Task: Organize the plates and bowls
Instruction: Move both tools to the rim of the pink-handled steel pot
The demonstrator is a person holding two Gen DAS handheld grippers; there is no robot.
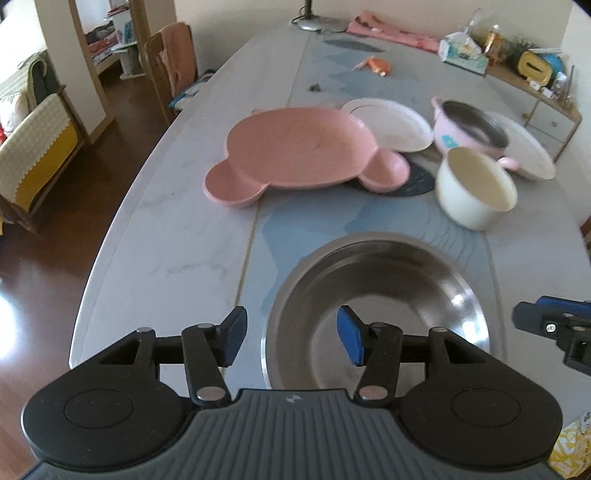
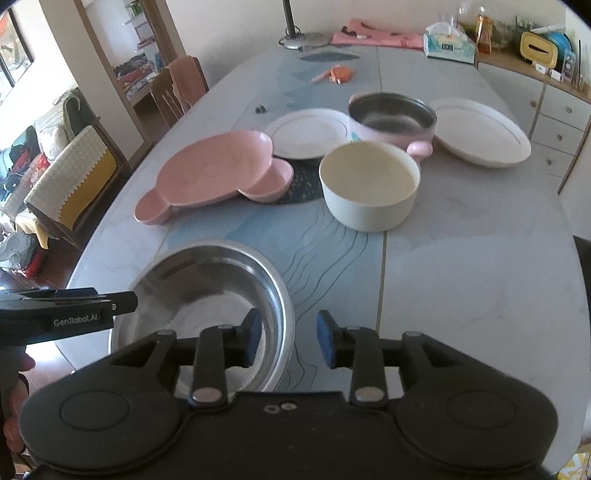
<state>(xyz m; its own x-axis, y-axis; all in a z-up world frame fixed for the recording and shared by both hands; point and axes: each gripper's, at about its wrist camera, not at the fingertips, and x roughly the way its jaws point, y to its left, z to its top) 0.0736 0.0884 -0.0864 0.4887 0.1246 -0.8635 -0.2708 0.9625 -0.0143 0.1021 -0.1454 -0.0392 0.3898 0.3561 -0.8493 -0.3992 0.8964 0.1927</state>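
A steel bowl (image 1: pixel 376 306) (image 2: pixel 207 302) sits at the table's near edge. My left gripper (image 1: pixel 291 336) is open, its jaws straddling the bowl's left rim. My right gripper (image 2: pixel 288 338) is open, its jaws straddling the bowl's right rim. Further back lie a pink bear-shaped plate (image 1: pixel 299 151) (image 2: pixel 214 170), a cream bowl (image 1: pixel 476 188) (image 2: pixel 369 184), a pink steel-lined pot (image 1: pixel 469 129) (image 2: pixel 391 118), a round white plate (image 1: pixel 391 123) (image 2: pixel 306 133) and an oval white plate (image 1: pixel 524 147) (image 2: pixel 480 133). Each gripper shows in the other's view, the right (image 1: pixel 554 328) and the left (image 2: pixel 66 317).
The oval table (image 1: pixel 177 236) (image 2: pixel 480 266) has a blue runner. At its far end are a lamp base (image 1: pixel 314 24), pink cloth (image 2: pixel 376 37), tissue box (image 2: pixel 448 46) and an orange item (image 2: pixel 338 74). A chair (image 1: pixel 173 62) and sofa (image 1: pixel 33 155) stand left, a cabinet (image 2: pixel 557 110) right.
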